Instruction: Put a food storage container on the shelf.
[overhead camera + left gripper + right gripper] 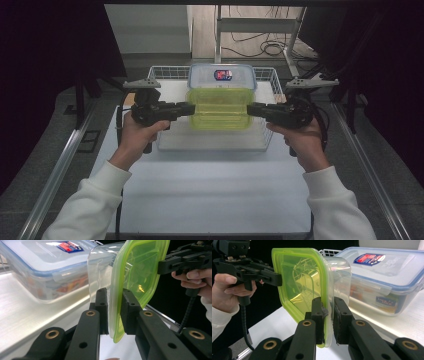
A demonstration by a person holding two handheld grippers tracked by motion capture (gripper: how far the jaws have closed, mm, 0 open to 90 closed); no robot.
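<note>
While both grippers are pinching opposite edges of the green-lidded container (220,108), it is hanging in the air above the white wire basket (165,73), tipped so that its lid is facing the person and its clear body is pointing away toward the blue-rimmed storage box (222,76) behind it. In the left gripper view, the left gripper (114,312) is clamping its pads on the lip of the green lid (136,272), with the rim sandwiched thinly between them; in the right gripper view, the right gripper (328,315) is biting the opposite lip in the same way, so each side is holding only a narrow strip of flexible-looking plastic. That is where I judge the risk to be sitting: the pads are gripping the lid edge rather than the body, so if the lid is not fully snapped down, the clear tub (338,270) could be peeling away and dropping into the basket. Because the grip points are lying opposite each other, the container is also free to be swinging about the line between them, and any uneven motion of the two hands could be twisting the rim out of one pair of pads. Should one hand be pulling outward faster than the other, the smooth lip could be slipping free. The blue-rimmed box is standing close behind, so a forward drift could be knocking the tub against it.
</note>
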